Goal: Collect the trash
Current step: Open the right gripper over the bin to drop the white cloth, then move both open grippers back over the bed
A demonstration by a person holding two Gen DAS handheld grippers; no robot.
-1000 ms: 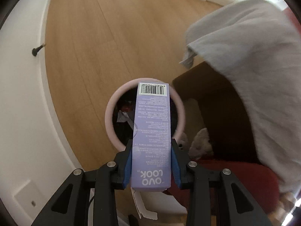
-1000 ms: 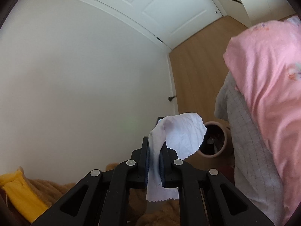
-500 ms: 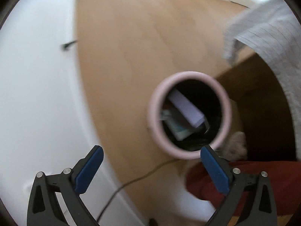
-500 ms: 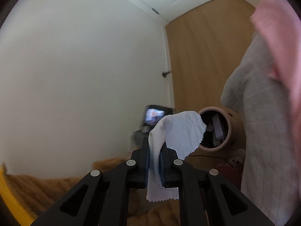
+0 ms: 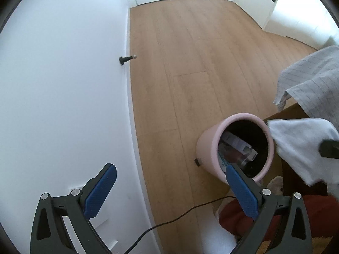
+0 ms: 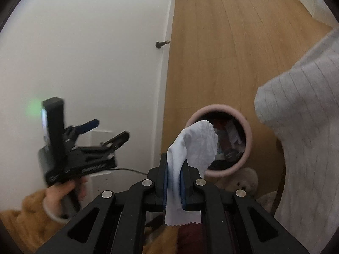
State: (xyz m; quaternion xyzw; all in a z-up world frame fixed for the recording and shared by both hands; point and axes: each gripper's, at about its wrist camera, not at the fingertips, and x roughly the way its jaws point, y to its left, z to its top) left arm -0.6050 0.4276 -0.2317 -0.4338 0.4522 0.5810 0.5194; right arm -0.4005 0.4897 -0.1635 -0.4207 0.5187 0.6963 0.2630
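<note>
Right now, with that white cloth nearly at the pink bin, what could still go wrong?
1. The cloth is light and floppy. Let go too early, it may drape over the bin rim or land on the floor.
2. The grey blanket hangs close beside the bin, so the right gripper might snag it.
3. A cable trails on the floor near the bin and could catch.

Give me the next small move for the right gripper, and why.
Probably carry the right gripper forward until the white cloth hangs over the pink bin, then open. Its jaws are shut on the cloth, which sits just short of the bin mouth. The left gripper is open and empty, and boxes already lie inside the bin.
</note>
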